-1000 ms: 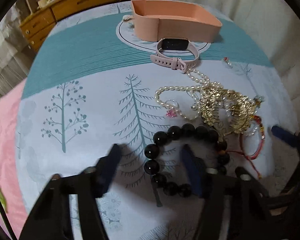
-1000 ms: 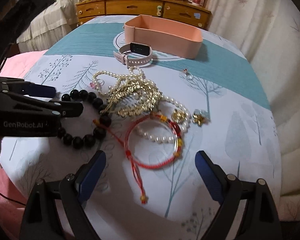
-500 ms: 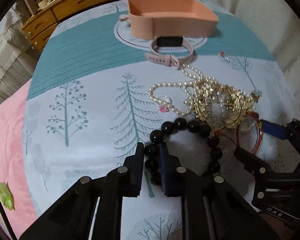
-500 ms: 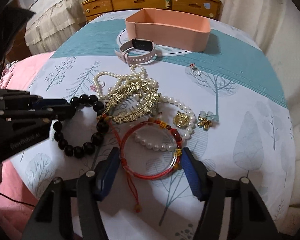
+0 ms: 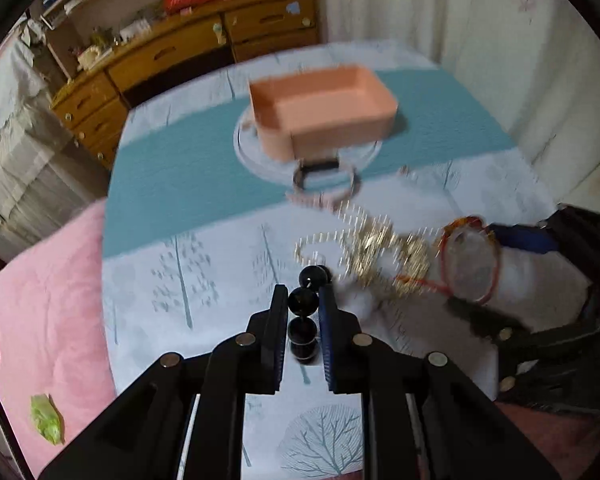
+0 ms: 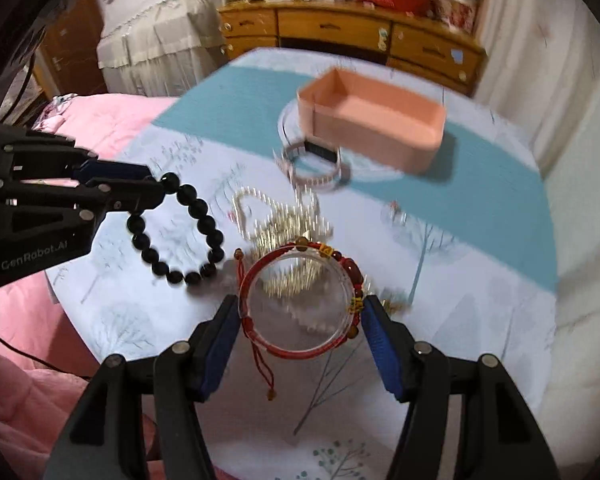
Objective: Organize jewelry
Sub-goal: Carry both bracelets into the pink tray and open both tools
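Black beads of the black bead bracelet (image 6: 179, 229) now hang clear of the table (image 6: 480, 264), clamped in the left gripper (image 5: 303, 312). Half a second ago both bracelets lay flat. Right gripper (image 6: 300, 322) clamps the red string bangle (image 6: 300, 300) above the near edge. Both seem bound for the pink tray (image 6: 374, 128) at the far edge.
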